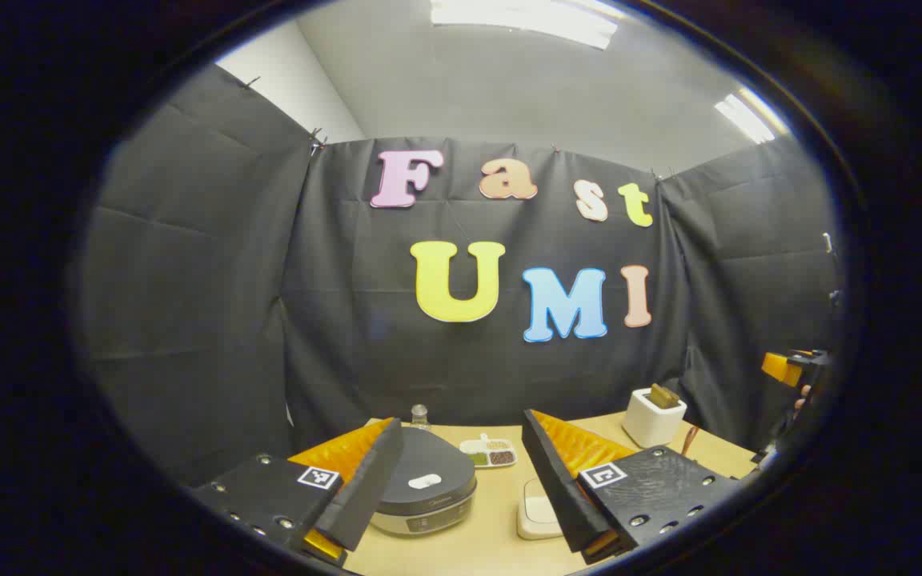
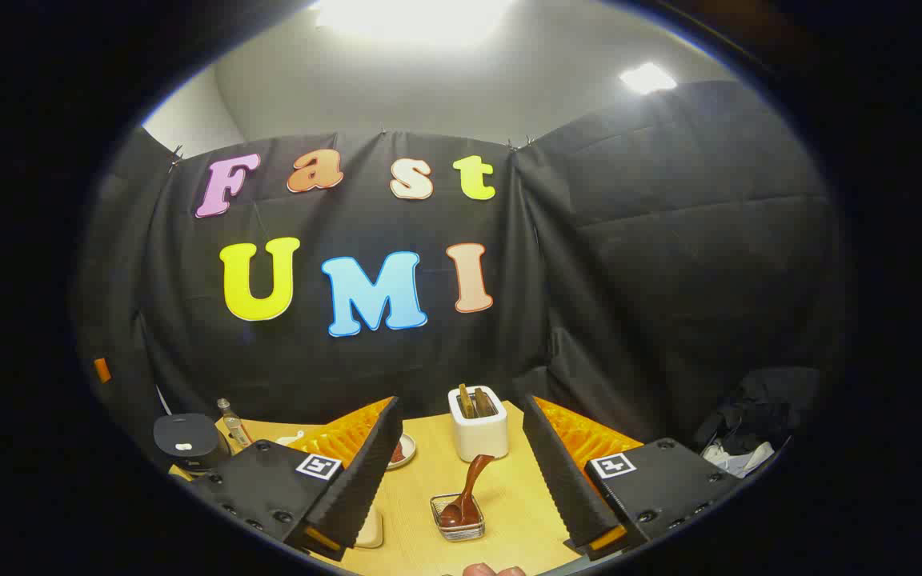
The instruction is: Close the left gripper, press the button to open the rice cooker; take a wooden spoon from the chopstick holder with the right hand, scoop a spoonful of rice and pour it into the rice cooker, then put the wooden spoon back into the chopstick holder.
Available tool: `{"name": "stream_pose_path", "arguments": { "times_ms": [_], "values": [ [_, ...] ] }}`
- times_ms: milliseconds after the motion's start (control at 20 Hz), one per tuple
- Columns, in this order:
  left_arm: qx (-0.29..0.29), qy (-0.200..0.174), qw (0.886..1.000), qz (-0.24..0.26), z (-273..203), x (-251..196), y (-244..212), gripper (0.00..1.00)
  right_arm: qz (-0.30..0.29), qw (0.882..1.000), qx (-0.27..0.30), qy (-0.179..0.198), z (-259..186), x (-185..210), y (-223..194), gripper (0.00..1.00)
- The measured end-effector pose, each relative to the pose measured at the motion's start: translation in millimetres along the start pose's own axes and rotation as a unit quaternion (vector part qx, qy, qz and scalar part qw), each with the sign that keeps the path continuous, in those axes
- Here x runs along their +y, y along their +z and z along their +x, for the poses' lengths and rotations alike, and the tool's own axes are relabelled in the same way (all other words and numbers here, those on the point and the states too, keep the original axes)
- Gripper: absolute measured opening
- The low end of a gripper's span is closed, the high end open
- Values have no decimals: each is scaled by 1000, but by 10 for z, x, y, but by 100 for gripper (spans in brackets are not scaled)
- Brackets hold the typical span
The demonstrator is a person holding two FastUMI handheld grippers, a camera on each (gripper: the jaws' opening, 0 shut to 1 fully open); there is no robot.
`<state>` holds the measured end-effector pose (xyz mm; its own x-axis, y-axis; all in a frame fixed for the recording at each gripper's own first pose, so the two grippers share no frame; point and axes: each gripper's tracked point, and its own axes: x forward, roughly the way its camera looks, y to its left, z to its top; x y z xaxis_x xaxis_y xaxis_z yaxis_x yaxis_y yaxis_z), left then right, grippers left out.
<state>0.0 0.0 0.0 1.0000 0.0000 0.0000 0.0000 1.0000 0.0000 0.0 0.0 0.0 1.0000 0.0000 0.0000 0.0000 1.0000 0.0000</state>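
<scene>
From the left gripper view, my left hand-held gripper (image 1: 461, 488) hangs released, fingers spread above the rice cooker (image 1: 422, 492), whose lid is down. Behind the cooker sits a divided dish (image 1: 488, 452) of grains; right of it stands the white chopstick holder (image 1: 653, 416) with a brown utensil inside.

From the right gripper view, my right hand-held gripper (image 2: 461, 480) is also released. Before the holder, a wooden spoon (image 2: 465, 490) rests in a small wire basket (image 2: 458, 518) on the counter (image 2: 509, 504).
</scene>
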Motion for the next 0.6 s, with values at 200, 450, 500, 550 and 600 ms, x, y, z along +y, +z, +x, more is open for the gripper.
{"name": "stream_pose_path", "arguments": {
  "times_ms": [200,450,500,550,600],
  "values": [
    [0,-9,1000,-6,-26,-55,0,93,6,1000,8,-8,-1,-13,-30,97],
    [4,-14,1000,-11,-80,-69,-103,92,21,999,19,-20,-7,19,-113,98],
    [6,-14,1000,-2,-92,-80,-125,92,18,999,25,-17,-4,37,-153,98],
    [8,-16,1000,4,-100,-108,-124,92,17,999,30,-17,-13,38,-172,98],
    [11,-19,1000,4,-125,-151,-148,92,19,999,32,-15,-14,48,-175,98]
  ]
}}
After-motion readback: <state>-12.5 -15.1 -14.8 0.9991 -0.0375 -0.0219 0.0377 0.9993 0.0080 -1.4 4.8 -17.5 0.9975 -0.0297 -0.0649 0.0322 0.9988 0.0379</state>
